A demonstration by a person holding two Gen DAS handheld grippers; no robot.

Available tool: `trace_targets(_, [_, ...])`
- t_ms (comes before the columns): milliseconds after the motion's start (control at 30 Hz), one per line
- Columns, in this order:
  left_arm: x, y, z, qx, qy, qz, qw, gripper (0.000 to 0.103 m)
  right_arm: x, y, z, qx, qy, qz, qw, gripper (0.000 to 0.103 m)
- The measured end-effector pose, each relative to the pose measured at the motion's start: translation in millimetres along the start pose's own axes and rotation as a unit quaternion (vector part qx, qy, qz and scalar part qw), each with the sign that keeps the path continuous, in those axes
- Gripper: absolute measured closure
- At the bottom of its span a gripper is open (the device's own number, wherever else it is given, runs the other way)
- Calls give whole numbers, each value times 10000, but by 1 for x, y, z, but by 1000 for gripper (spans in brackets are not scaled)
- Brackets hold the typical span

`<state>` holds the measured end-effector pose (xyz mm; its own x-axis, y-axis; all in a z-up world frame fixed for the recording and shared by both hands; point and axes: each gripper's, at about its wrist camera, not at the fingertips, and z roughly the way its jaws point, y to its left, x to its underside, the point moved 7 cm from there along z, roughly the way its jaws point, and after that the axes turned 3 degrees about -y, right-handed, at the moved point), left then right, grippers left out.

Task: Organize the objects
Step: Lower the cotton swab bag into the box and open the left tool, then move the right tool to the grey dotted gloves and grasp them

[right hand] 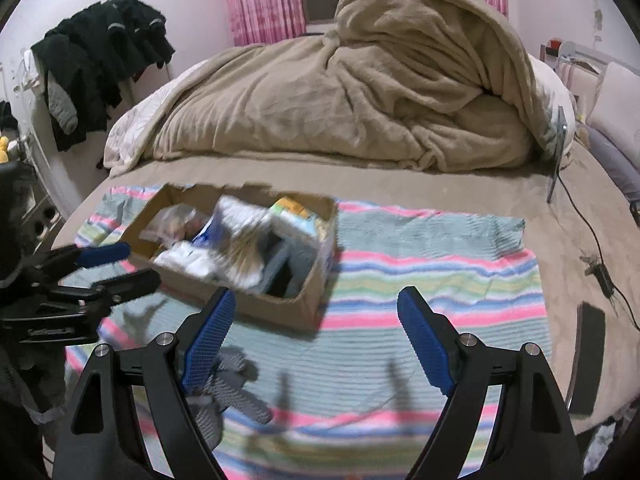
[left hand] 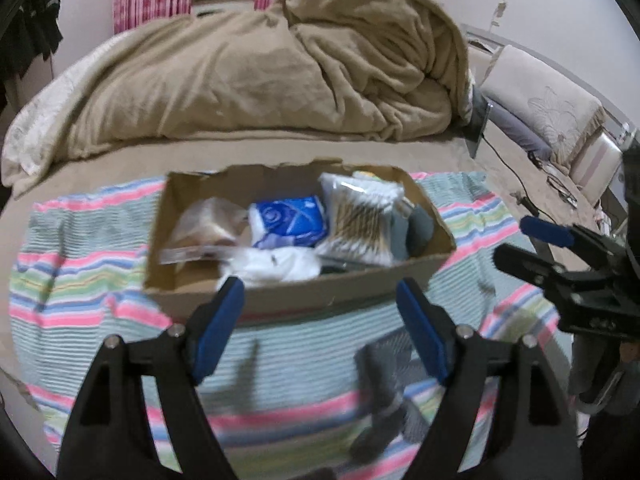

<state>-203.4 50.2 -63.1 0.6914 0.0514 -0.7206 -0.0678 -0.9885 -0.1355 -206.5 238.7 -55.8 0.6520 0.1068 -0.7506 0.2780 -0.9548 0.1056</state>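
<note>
Bedroom, bed spread with a striped pastel cloth: left tongs and right tongs both gape wide, empty, angled downward. Grey knitted sock lies on the cloth just beneath them; the torn brown cardboard box beyond is already packed. Likely next: descend, pinch the sock, carry it boxward

The torn brown cardboard box crowds the striped towel's left side; the right half lies bare; a heaped tan blanket blocks the bed's far edge.
</note>
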Motion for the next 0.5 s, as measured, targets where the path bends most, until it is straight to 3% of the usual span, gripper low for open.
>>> trace_targets(233, [28,15,-50,-27,-324,-129,9994,23,18,31,-8,-103,139,26,9998,17])
trace_targets(500, [57,43,-77,-246,-419,-372,9981,23,42,67,-9,-329,361,-78,9988,17])
